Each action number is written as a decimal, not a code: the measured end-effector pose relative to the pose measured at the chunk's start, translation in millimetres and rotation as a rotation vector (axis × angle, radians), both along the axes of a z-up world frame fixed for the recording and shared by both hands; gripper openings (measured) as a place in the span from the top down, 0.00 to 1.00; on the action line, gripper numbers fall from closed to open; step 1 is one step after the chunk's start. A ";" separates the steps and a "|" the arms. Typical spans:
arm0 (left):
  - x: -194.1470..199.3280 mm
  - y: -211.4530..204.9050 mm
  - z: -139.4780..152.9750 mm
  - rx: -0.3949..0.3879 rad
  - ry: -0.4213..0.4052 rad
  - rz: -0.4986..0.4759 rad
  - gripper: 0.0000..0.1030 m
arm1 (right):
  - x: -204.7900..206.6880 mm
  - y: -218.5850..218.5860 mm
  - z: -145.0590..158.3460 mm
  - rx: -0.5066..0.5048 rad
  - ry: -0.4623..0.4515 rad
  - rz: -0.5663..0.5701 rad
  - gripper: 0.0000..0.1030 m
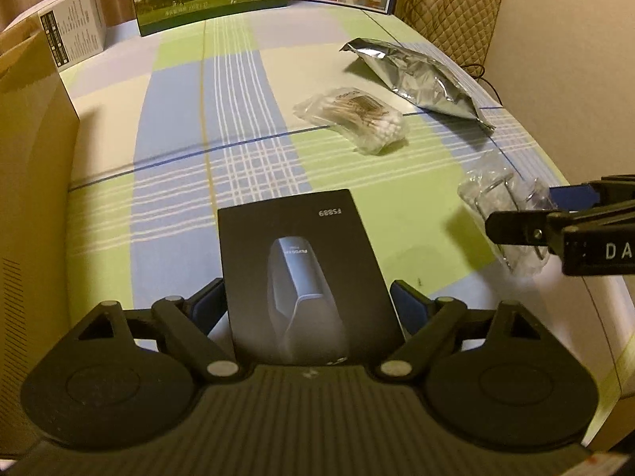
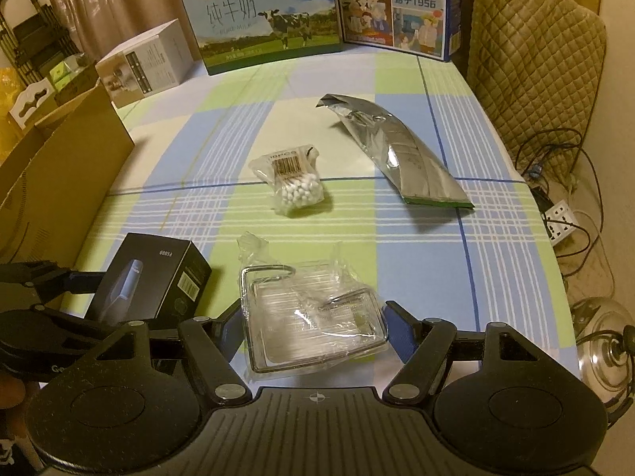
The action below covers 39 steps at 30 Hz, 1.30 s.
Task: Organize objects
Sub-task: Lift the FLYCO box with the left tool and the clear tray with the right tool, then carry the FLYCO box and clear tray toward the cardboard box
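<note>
Checked cloth (image 2: 416, 238) in green, blue and cream covered the whole table, with curtains behind and a quilted chair (image 2: 535, 79) off to the right of both grippers.

Left gripper (image 1: 307, 301) had a black box (image 1: 301, 277) sitting between its blue pads, jaws spread wide. Honestly couldn't tell if the pads were actually pressing on the sides or just sitting right next to them. A cardboard carton (image 1: 35, 182) stood close on its left, pretty much walling off that side.

Right gripper (image 2: 313, 333) was around a clear plastic packet (image 2: 313, 317) with a wire frame inside, pads right at its edges and the wrap bunched between them, so it looked gripped. The black box showed just to its left in that view.

Ahead of both: a bag of cotton swabs (image 2: 295, 182) lying flat, nothing between it and the grippers. Further out and to the right lay a crinkled foil pouch (image 2: 401, 150). Along the far edge stood two milk cartons (image 2: 266, 16) and a white box (image 2: 147, 63), well clear of everything. Cables and a power strip (image 2: 561, 218) sat on the floor past the table's right edge.
</note>
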State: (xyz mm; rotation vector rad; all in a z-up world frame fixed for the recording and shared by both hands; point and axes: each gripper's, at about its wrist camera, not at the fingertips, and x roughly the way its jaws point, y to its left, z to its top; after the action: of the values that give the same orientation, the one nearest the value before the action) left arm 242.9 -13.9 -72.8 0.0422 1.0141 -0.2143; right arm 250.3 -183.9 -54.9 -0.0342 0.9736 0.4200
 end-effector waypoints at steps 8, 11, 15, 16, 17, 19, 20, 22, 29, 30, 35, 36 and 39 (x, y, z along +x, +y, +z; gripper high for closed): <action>-6.1 3.4 1.3 -0.026 -0.011 -0.010 0.20 | -0.2 2.2 5.5 0.018 -0.017 -0.001 0.33; -10.1 5.1 4.9 -0.028 -0.025 -0.007 0.20 | -1.9 0.0 8.5 0.024 -0.024 -0.010 0.33; -15.7 6.6 13.3 -0.034 -0.053 -0.005 0.20 | -6.1 -3.2 12.6 0.030 -0.035 -0.023 0.33; -16.9 6.3 15.4 -0.034 -0.058 -0.005 0.20 | -7.2 -3.9 13.9 0.032 -0.039 -0.025 0.33; -18.2 6.7 17.8 -0.036 -0.062 -0.004 0.20 | -8.4 -4.1 15.5 0.035 -0.042 -0.027 0.33; -20.9 7.3 24.0 -0.042 -0.074 0.000 0.20 | -11.9 -3.5 19.0 0.041 -0.052 -0.031 0.33; -22.7 7.5 27.8 -0.043 -0.082 0.001 0.21 | -13.9 -3.2 21.4 0.046 -0.057 -0.034 0.33; -27.3 8.6 37.2 -0.050 -0.101 0.004 0.20 | -19.4 -2.1 26.6 0.059 -0.069 -0.040 0.33; -55.4 21.3 65.3 -0.061 -0.148 0.031 0.20 | -42.4 9.0 46.7 0.095 -0.107 -0.036 0.33; -60.0 24.4 69.1 -0.066 -0.153 0.037 0.20 | -45.9 10.9 50.6 0.097 -0.114 -0.034 0.33; -80.7 36.9 88.3 -0.064 -0.188 0.057 0.20 | -64.8 22.4 71.9 0.109 -0.153 -0.036 0.33; -84.6 39.2 92.3 -0.062 -0.197 0.062 0.20 | -68.1 25.4 75.9 0.111 -0.160 -0.035 0.33; -96.0 47.8 104.8 -0.059 -0.222 0.077 0.20 | -77.7 36.4 88.0 0.132 -0.181 -0.023 0.33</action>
State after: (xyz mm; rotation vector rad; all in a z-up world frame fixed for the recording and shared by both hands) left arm 146.8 34.0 32.0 -0.0265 0.7861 -0.1655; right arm 172.6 -147.5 33.1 0.0575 0.7659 0.4510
